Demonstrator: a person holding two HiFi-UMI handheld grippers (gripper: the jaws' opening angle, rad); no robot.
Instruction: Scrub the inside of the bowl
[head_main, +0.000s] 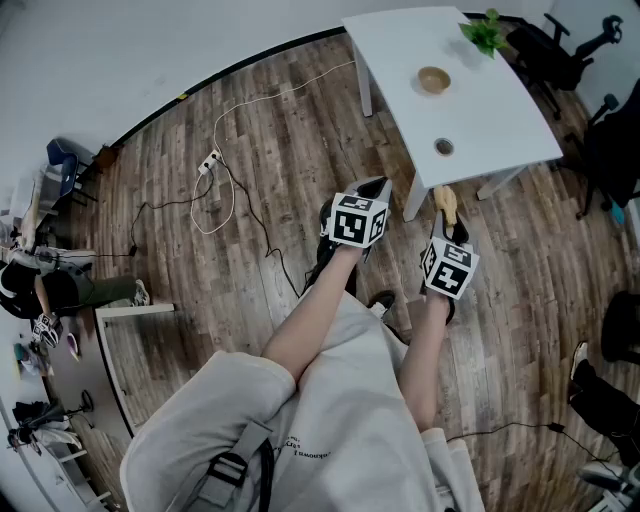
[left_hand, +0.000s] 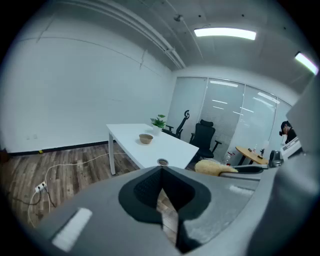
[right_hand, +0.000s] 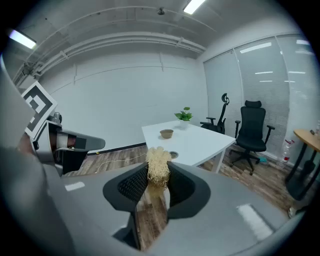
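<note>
Clamps a fibrous scrubber (head_main: 445, 203) in the right gripper (right_hand: 159, 177), holds the left gripper (left_hand: 161, 176) with jaws pressed together, well apart from the bowl (head_main: 433, 80) sitting upright on the table (head_main: 495, 115) near the plant (head_main: 486, 32)

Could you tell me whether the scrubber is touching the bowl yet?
No, the right gripper holds the fibrous scrubber in the air, well apart from the bowl on the white table.

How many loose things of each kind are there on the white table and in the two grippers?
bowl: 1
potted plant: 1
scrubber: 1
Total: 3
</note>
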